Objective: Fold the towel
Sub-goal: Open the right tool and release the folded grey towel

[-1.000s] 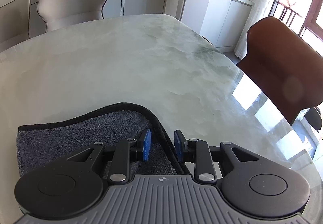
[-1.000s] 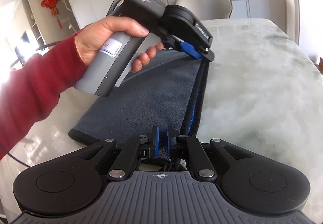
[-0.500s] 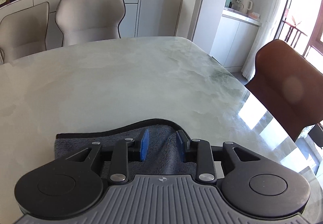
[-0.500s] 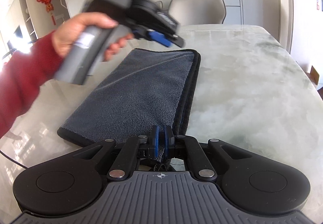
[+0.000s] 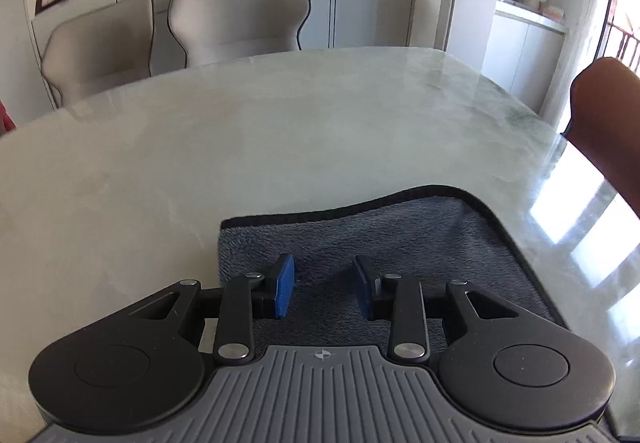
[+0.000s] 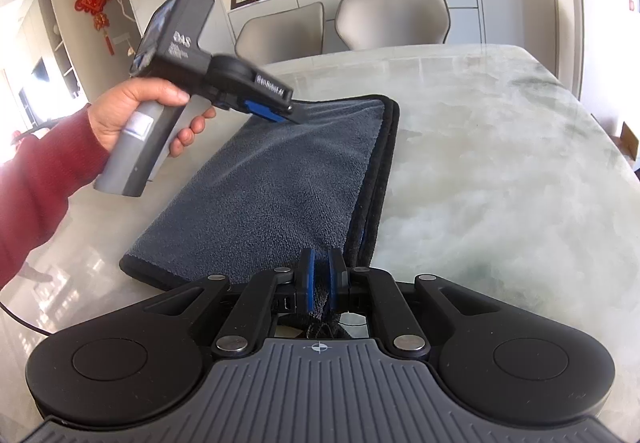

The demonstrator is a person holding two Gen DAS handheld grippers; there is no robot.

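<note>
Marble table (image 6: pixel 500 171) – gray towel (image 6: pixel 280 195); left gripper (image 6: pixel 294 115) label "DAS"

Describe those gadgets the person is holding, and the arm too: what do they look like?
Each gripper, right and left, has a ribbed grey body, black linkages and blue-padded jaws. The left one has a grey handle, a black head with white lettering, and a trailing black cable. The hand is bare; the sleeve is red.

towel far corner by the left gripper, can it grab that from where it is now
Probably yes. The left gripper is open above the towel, and nothing lies between it and the far corner on the table. The right gripper pinches the near end, well clear.
</note>
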